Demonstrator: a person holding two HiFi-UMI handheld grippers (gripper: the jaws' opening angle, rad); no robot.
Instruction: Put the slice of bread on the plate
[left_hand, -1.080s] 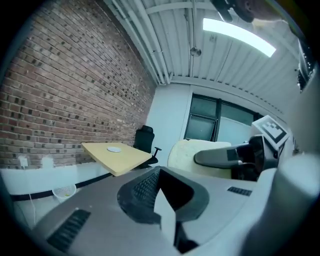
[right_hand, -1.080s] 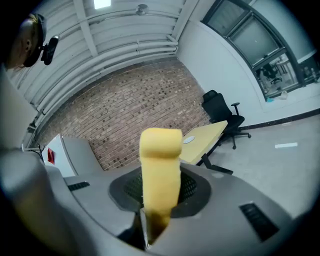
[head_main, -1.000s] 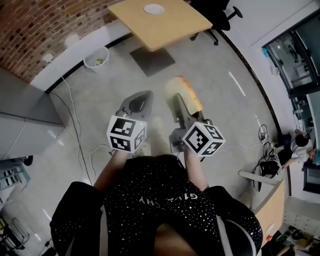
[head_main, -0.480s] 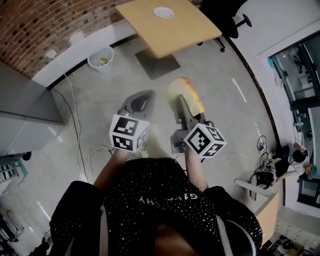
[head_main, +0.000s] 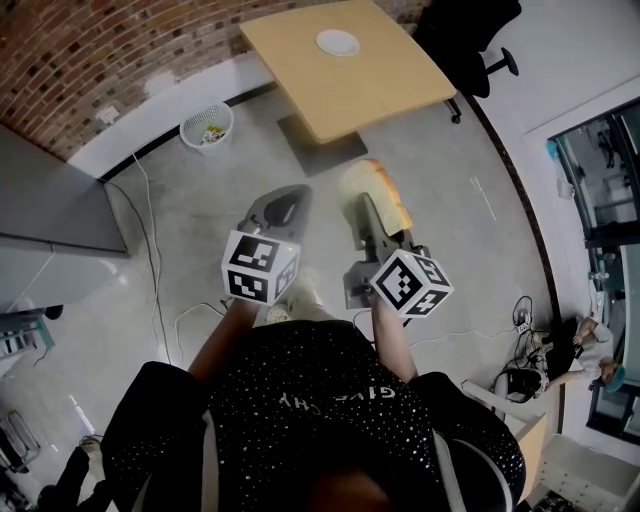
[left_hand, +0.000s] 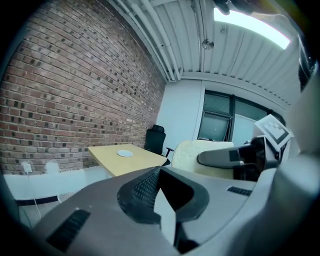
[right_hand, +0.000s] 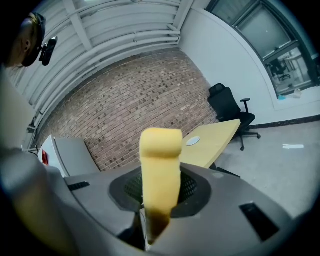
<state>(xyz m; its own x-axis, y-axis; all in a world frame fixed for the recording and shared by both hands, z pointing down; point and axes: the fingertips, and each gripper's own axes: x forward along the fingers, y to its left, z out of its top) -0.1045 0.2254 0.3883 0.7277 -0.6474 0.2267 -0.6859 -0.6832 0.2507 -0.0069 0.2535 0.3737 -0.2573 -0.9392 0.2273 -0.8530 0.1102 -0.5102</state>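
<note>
Right hand-held gripper (right_hand: 150, 225): jaws are clamping the bread (right_hand: 160, 165) by its lower end, so the slice is standing upright and edge-on, probably to stop it sagging. Bread is hanging over the floor (head_main: 200, 190), well short of the worktop (head_main: 390, 90). Plate (head_main: 337, 42): is lying bare near the worktop's far edge, awaiting the slice. Left hand-held gripper (left_hand: 167, 212): jaws are resting together, holding nothing, just beside the right one, seemingly spare for this step.

One bread slice (head_main: 386, 196), one plate (head_main: 337, 41), one table (head_main: 392, 92), one bin (head_main: 207, 125).
</note>
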